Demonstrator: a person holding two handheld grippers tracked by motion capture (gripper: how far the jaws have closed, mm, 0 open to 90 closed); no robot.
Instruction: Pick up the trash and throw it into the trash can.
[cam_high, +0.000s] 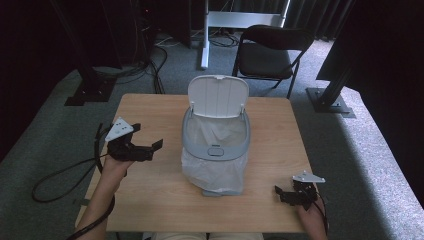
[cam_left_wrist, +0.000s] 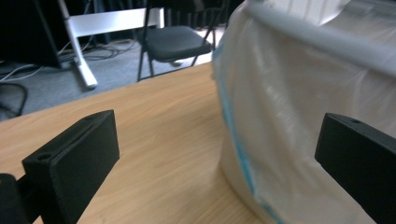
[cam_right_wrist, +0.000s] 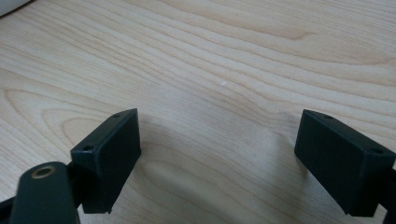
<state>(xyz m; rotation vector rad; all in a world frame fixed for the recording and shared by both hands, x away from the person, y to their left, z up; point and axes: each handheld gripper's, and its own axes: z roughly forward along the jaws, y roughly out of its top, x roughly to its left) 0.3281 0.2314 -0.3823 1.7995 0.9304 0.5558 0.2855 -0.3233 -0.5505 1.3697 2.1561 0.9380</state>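
A small grey bin (cam_high: 216, 145) is standing at the middle of the high view, on the wooden bench (cam_high: 150, 200), with its white lid (cam_high: 218, 95) tipped up and back toward the upper part of the frame. A thin white bag (cam_high: 215, 172) is lining the bin and hanging down over its front, nearly to the bench. In the left gripper view the bag (cam_left_wrist: 299, 130) is filling the right half of the frame, with a pale blue streak running down its edge; it is probably a seam or drawstring, though the blur makes that hard to settle.

The left tool (cam_high: 150, 148) is hovering at the left-centre of the high view, just beside the bin, with its jaws spread wide and pointing toward the bag, holding nothing. The left hand (cam_high: 116, 167) is gripping it from below.

The right tool (cam_high: 283, 192) is sitting low at the lower right of the high view, well apart from the bin, near the bench's front edge. Its jaws are also spread wide over bare wood, and nothing is between them.

Beyond the bench, at the top of the high view, a black folding chair (cam_high: 270, 55) is standing on grey carpet.
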